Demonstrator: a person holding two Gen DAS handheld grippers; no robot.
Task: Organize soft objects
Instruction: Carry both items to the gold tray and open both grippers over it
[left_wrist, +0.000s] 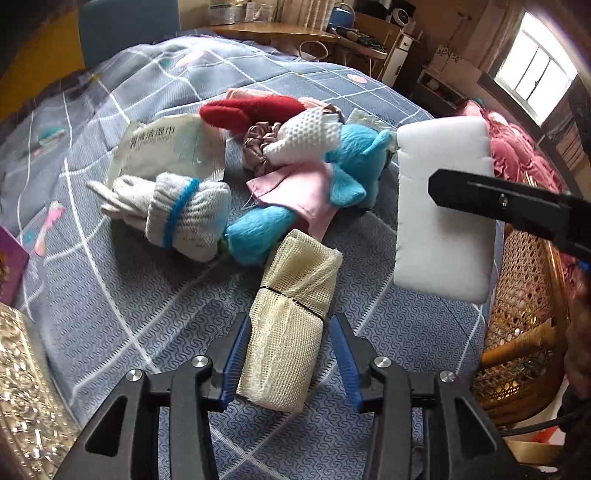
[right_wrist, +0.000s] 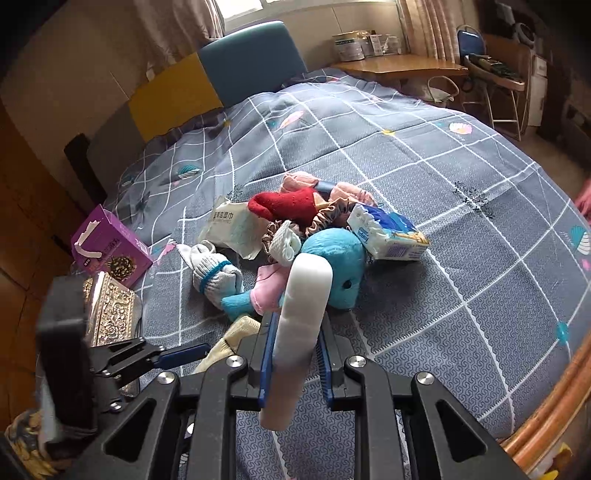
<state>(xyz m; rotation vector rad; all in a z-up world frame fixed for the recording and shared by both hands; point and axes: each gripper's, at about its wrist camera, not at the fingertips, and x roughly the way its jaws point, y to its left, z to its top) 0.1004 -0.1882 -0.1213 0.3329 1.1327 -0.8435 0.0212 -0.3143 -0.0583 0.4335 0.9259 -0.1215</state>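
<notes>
A pile of soft things lies on the grey checked bedspread (left_wrist: 110, 295): a blue plush toy (left_wrist: 351, 162), a rolled grey-white sock with a blue band (left_wrist: 184, 218), a red glove (left_wrist: 251, 110), a white knit piece (left_wrist: 306, 136), a pink cloth (left_wrist: 295, 192) and a wet-wipe pack (left_wrist: 162, 147). My left gripper (left_wrist: 290, 354) is shut on a cream mesh cloth roll (left_wrist: 291, 325) just in front of the pile. My right gripper (right_wrist: 293, 354) is shut on a white sponge (right_wrist: 299, 325), held upright above the bed; the sponge also shows in the left wrist view (left_wrist: 443, 206).
A purple tissue box (right_wrist: 107, 247) and an ornate gold box (right_wrist: 110, 314) stand at the bed's left edge. A tissue packet (right_wrist: 388, 232) lies on the pile. A wicker chair (left_wrist: 524, 295) is to the right. A teal headboard (right_wrist: 251, 55) and wooden desk (right_wrist: 399, 66) lie beyond.
</notes>
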